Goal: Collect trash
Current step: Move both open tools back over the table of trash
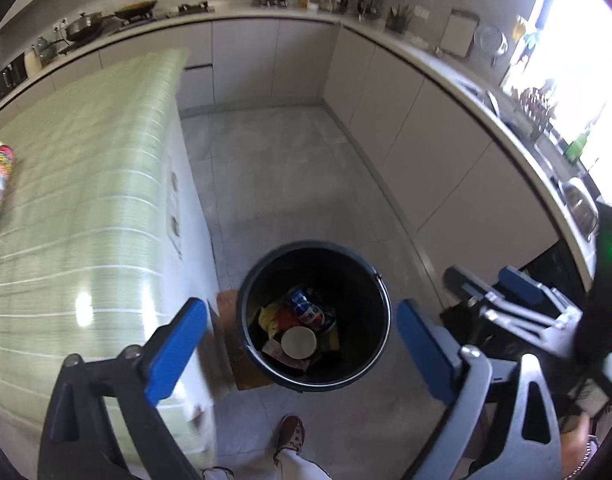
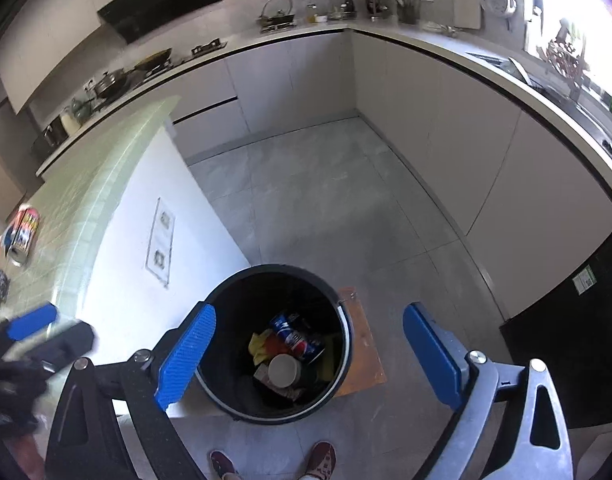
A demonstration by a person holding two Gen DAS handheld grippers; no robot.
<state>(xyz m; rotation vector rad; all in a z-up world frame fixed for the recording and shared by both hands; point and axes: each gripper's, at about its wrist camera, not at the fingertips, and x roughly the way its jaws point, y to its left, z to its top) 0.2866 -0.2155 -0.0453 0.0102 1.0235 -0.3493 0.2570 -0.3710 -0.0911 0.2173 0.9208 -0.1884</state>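
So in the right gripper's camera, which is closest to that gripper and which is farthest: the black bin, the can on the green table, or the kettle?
From the right gripper:
1. Black bin, just below and ahead, between its fingers.
2. Can, lying on the green table, off to the left.
3. Kettle, on the far counter by the back wall.

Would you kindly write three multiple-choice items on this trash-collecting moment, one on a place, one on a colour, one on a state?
1. Where does the black trash bin stand?
A. on the countertop
B. on the floor beside the table
C. inside the sink

2. What colour are the pads of the right hand-held gripper?
A. red
B. yellow
C. blue

3. What is the state of the left hand-held gripper?
A. open and empty
B. shut on a can
C. shut on a cup

Answers: 1 B, the bin sits on the floor tiles next to the green-covered table. 2 C, both pads are blue. 3 A, its jaws are spread wide above the bin, with nothing between them.
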